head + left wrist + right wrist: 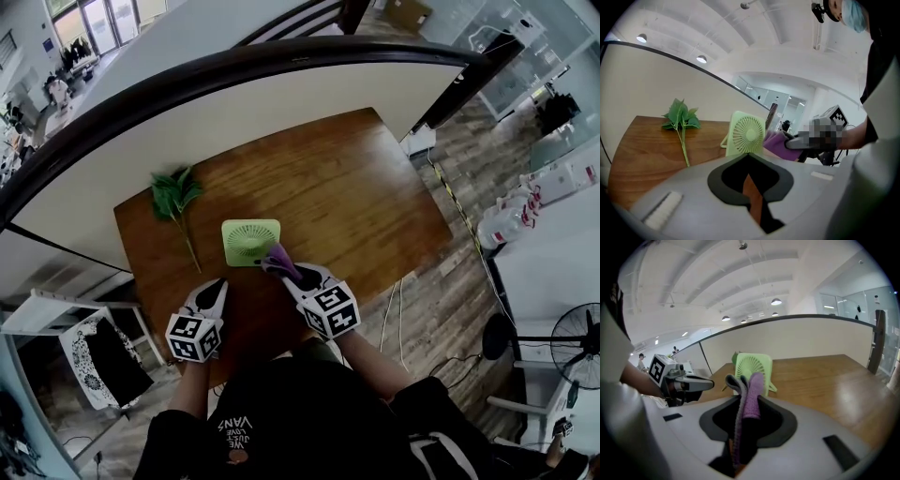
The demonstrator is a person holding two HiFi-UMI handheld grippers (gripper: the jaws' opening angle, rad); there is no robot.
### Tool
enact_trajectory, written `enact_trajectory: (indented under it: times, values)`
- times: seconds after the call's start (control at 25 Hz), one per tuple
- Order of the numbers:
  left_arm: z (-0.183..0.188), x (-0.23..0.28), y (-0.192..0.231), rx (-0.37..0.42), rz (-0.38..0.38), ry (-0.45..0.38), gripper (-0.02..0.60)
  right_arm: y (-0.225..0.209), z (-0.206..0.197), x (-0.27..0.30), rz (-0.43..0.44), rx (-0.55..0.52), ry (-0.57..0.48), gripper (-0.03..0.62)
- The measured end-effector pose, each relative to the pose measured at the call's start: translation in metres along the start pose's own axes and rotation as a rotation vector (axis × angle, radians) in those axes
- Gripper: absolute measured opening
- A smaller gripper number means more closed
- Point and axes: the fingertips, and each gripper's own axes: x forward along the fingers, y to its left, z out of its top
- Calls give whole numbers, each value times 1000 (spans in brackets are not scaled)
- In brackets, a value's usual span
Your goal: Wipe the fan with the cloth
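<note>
Right gripper view: R gripper (743, 412) clamps purple cloth (752, 389) by pale-green square plastic fan (754, 365). L gripper (750, 164) closed, empty; unbraced fan may tip.

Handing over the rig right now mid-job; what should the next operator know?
Left claw: shut, empty, over the near edge of the brown wooden table.
Right claw: shut on the purple cloth, its tip by the near corner of the small green square fan; contact unclear.
Fan upright on the table; green leafy sprig lies left of it.
Done: cloth in grip, at the fan.
Left: wipe the fan.
</note>
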Motion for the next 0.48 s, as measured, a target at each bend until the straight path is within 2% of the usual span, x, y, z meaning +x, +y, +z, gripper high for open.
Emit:
enact_trajectory:
  times: [0.28, 0.48]
  values:
    - [3, -29, 11, -13, 44, -35, 12, 71, 11, 52, 176, -101, 19, 103]
    - [0, -54, 18, -29, 80, -46, 12, 85, 3, 87, 192, -161, 75, 103]
